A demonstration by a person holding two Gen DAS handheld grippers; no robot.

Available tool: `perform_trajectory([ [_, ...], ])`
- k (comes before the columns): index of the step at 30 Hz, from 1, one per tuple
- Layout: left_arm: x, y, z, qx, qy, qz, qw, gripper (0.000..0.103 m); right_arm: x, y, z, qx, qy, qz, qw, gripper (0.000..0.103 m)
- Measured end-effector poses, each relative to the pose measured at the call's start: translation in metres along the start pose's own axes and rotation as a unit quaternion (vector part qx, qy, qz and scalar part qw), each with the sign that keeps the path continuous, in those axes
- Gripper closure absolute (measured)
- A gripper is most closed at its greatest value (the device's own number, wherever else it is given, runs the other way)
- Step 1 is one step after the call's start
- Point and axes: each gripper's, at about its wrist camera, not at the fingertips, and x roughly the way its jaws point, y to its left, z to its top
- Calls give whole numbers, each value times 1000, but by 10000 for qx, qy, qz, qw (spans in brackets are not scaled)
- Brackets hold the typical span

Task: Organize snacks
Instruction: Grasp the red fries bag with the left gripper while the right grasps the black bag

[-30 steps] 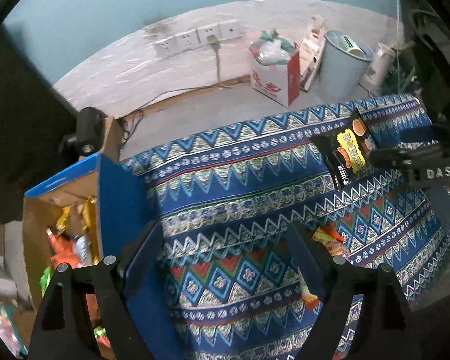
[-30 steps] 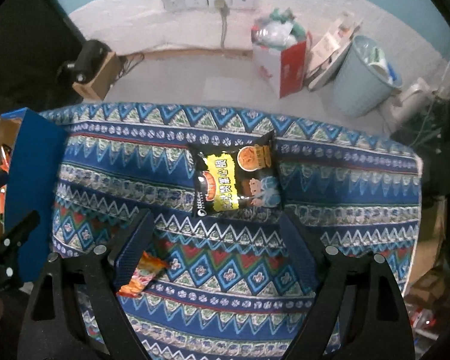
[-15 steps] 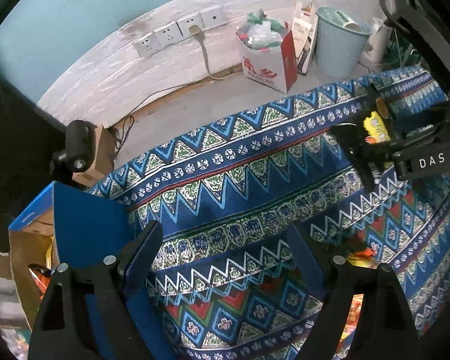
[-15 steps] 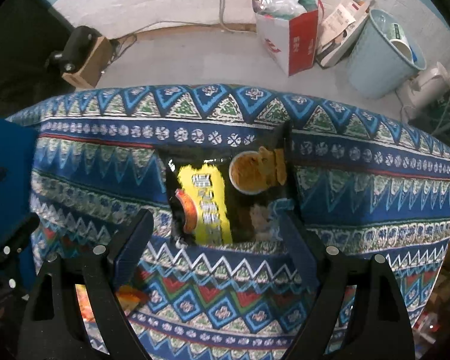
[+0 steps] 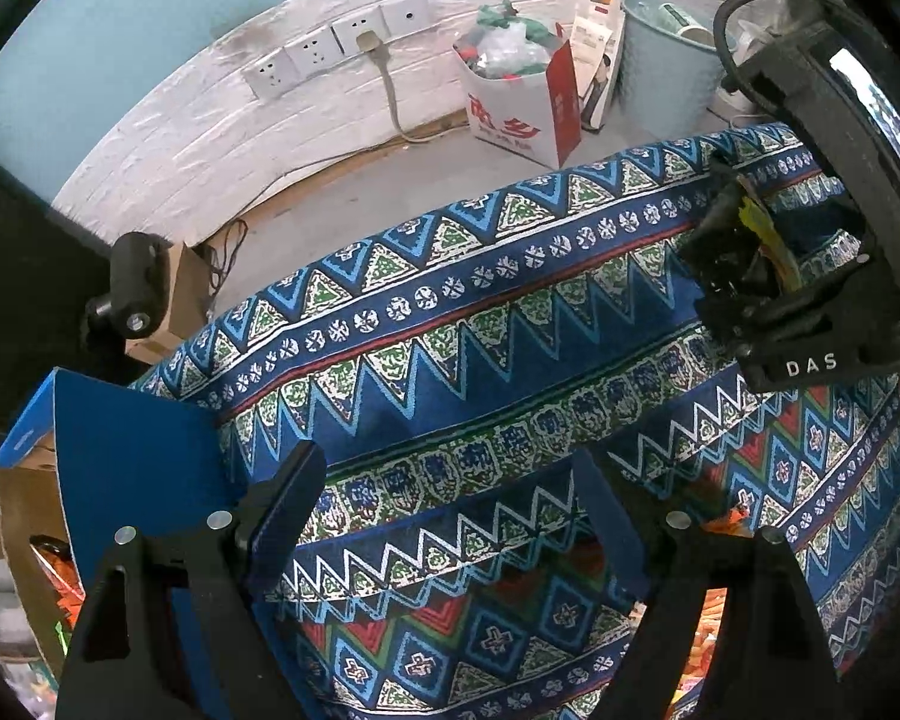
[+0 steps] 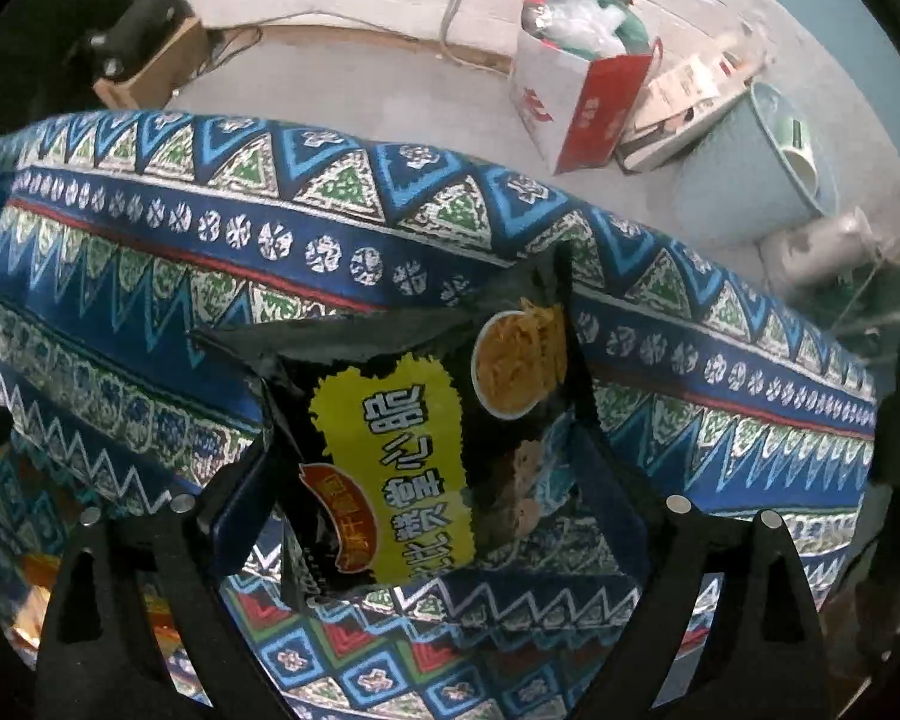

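Jaws of the right gripper (image 6: 432, 492) have just been opening and are straddling the black snack packet (image 6: 414, 456), not yet pinching it. Packet's long axis is running across the gap on the patterned surface (image 6: 150, 276). Left gripper (image 5: 450, 510) jaws are standing apart, empty, farther off.

**Glossy foil on woven cloth, matt black plastic above**

The snack packet (image 6: 414, 456) was shiny film, black and yellow, creased and catching glare along its crimped top edge. Under it the patterned tablecloth (image 5: 480, 324) looked like matt woven cloth, printed in blue, green and red. The right gripper (image 6: 432, 480) and left gripper (image 5: 450, 504) were matt black plastic with bright metal screw heads and smooth blue finger pads. The blue cardboard box (image 5: 132, 450) had a flat, dull printed face and raw brown board inside. The pale blue bin (image 6: 762, 174) looked like smooth plastic.
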Motion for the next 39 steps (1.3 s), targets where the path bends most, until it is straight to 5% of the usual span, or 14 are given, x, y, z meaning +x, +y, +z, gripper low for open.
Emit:
perform_trajectory([
  [16, -23, -31, -29, 73, -21, -541, 9985, 17, -27, -10, -43, 55, -175, -107, 9998, 45],
  [27, -29, -65, -52, 252, 166, -942, 9951, 17, -64, -13, -86, 141, -346, -26, 9993, 47],
  [39, -4, -89, -67, 283, 546, -881, 9942, 17, -99, -15, -129, 357, -509, 317, 9976, 47],
])
